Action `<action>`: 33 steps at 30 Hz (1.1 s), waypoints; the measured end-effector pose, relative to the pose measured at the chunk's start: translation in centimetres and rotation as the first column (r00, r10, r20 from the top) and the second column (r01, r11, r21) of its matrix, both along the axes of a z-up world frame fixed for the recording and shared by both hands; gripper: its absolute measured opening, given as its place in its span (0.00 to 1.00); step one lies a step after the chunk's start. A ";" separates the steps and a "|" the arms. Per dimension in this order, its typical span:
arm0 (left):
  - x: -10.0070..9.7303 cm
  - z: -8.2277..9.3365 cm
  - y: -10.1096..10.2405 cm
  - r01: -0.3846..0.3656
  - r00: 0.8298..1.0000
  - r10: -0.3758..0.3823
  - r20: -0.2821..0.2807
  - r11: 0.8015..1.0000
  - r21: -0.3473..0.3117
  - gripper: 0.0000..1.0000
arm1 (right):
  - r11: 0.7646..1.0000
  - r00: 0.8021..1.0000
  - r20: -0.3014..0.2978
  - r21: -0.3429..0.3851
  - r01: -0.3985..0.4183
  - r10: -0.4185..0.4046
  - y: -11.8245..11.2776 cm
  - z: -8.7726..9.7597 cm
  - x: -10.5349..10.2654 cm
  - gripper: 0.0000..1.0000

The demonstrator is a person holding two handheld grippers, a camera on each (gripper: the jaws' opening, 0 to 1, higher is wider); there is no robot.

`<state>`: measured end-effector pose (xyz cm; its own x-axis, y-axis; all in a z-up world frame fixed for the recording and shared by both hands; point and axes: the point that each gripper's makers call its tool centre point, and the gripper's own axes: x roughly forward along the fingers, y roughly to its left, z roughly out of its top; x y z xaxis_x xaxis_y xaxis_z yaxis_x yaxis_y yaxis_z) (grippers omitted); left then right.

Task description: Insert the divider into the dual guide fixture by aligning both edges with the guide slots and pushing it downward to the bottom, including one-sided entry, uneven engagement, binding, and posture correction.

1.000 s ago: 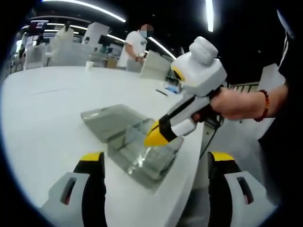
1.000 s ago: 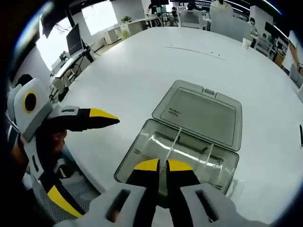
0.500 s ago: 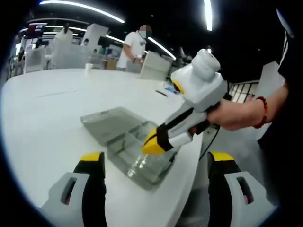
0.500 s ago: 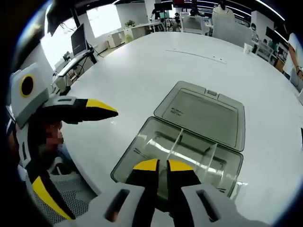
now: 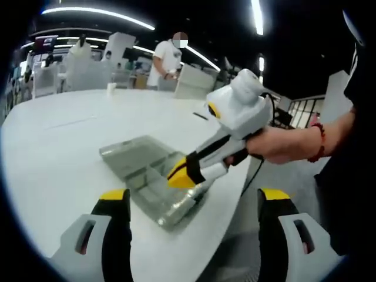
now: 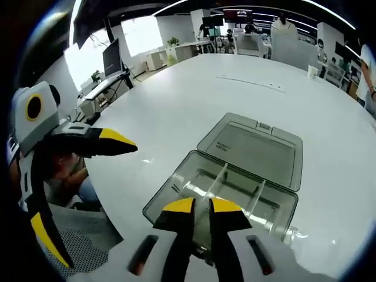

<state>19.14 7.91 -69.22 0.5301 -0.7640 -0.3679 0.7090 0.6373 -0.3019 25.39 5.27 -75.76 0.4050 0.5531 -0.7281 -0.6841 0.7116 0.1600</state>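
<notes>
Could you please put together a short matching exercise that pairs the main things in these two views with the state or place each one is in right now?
Things:
1. left tool
2. right tool
3. lid of the clear box
4. paper cup

States or places:
A. folded back flat on the white table
B. tips close together, just above the box's near edge
C. standing far off across the table
D. jaws spread wide, nothing between them

Pairs: 1-D, 2-B, 3-A, 4-C
</notes>
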 end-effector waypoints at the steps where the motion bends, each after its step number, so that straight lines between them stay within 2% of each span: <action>1: -0.1 0.2 -0.2 0.002 1.000 -0.002 0.006 1.000 0.008 0.88 | 1.000 1.000 0.010 0.015 0.012 -0.012 -0.3 0.4 0.1 0.05; 7: -0.4 1.4 -0.8 -0.011 0.999 0.010 0.031 1.000 0.023 0.88 | 0.996 0.998 0.049 0.076 0.036 -0.040 -1.9 2.0 0.0 0.07; 10: -0.8 1.9 -1.5 -0.010 0.999 0.008 0.040 0.999 0.036 0.88 | 0.994 0.997 0.064 0.106 0.035 -0.042 -2.9 2.6 -0.2 0.11; 16: -1.4 2.5 -2.7 -0.015 0.999 0.013 0.050 0.999 0.039 0.88 | 0.990 0.995 0.080 0.132 0.049 -0.060 -4.7 3.5 -0.6 0.13; 26: -2.2 2.7 -4.3 -0.027 0.999 0.024 0.048 0.998 0.050 0.89 | 0.990 0.996 0.087 0.139 0.023 -0.035 -6.7 4.0 -1.5 0.18; 33: -1.7 2.6 -5.5 -0.049 0.997 0.046 0.056 0.998 0.045 0.89 | 0.992 0.995 0.099 0.126 0.008 -0.021 -8.5 4.0 -1.5 0.21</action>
